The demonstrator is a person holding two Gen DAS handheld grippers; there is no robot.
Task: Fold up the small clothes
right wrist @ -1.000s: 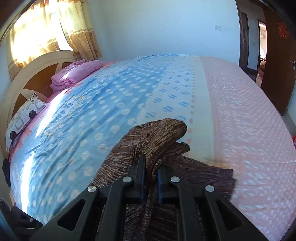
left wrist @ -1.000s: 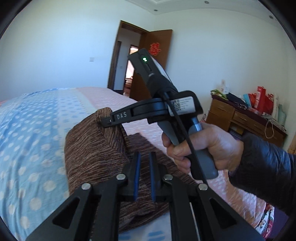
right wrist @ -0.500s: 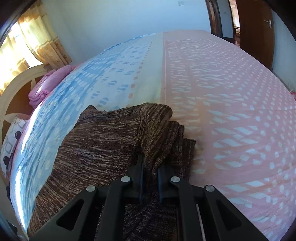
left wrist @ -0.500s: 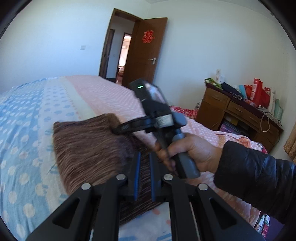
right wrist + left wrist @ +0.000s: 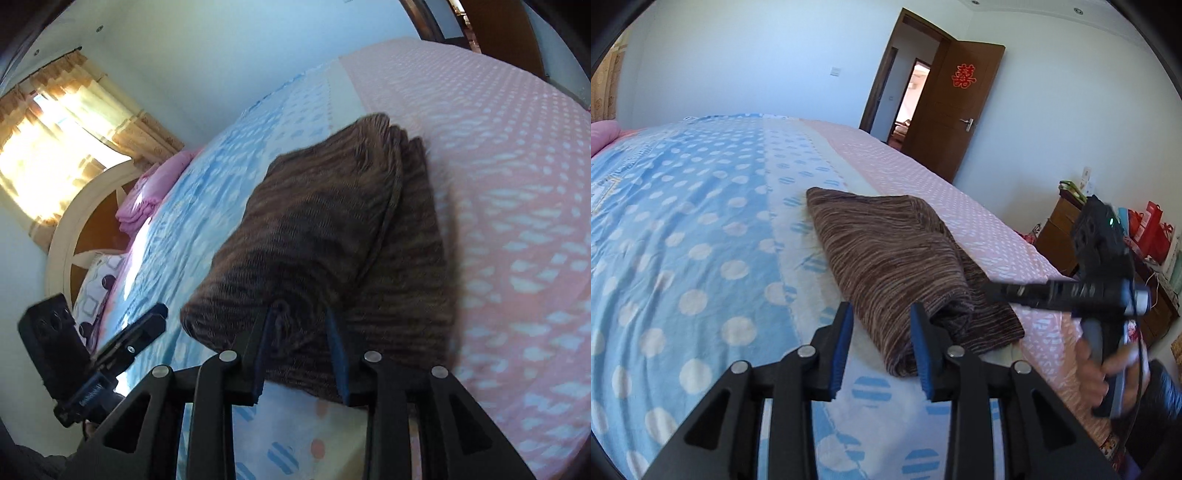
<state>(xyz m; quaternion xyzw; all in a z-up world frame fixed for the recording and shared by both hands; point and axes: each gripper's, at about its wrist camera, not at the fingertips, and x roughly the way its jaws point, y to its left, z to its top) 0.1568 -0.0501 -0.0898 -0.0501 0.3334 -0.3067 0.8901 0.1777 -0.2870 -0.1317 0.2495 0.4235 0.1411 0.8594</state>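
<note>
A brown striped knit garment (image 5: 886,251) lies folded on the bed (image 5: 701,221). My left gripper (image 5: 881,314) hovers at its near corner. Its blue-padded jaws are opening, with the folded edge between them and the pads off the cloth. In the right wrist view the garment (image 5: 332,221) fills the middle. My right gripper (image 5: 301,321) is at its near edge with jaws opening around the fabric. The right gripper (image 5: 997,291) also shows at the garment's right side, held by a hand (image 5: 1104,365). The left gripper (image 5: 147,325) shows low at the left.
The bed sheet is blue with white dots on one side and pink (image 5: 517,184) on the other. Folded pink bedding (image 5: 147,195) and a pillow (image 5: 96,280) lie by the headboard (image 5: 66,236). A wooden dresser (image 5: 1060,229) with red bags (image 5: 1152,229) stands beside an open door (image 5: 960,110).
Both grippers were shut on the lifted garment; their jaws have now parted. The garment has come down flat and folded on the bed, and the right gripper has swung low to its right side.
</note>
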